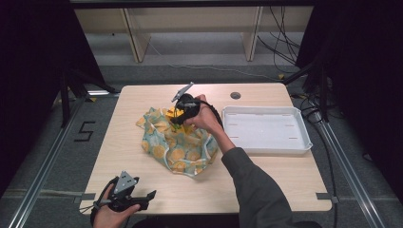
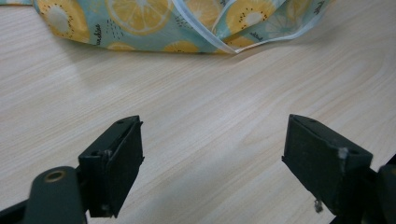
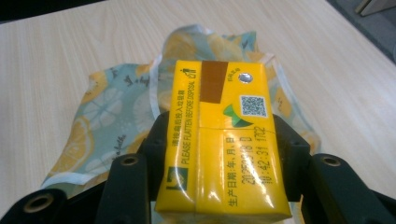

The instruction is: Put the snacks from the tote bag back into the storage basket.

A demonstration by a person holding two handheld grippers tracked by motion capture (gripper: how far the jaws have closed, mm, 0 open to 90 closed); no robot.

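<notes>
Right gripper view: yellow drink carton (image 3: pixel 223 140) clamped in the right gripper (image 3: pixel 219 158).
Above the lemon-print cloth bag (image 1: pixel 178 142); glossy sides could slip it loose; left gripper (image 2: pixel 212 163) jaws apart, idle.

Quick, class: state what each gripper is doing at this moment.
Left gripper: open, holding nothing, over bare table.
Right gripper: shut on the yellow carton, above the lemon-print bag.
</notes>
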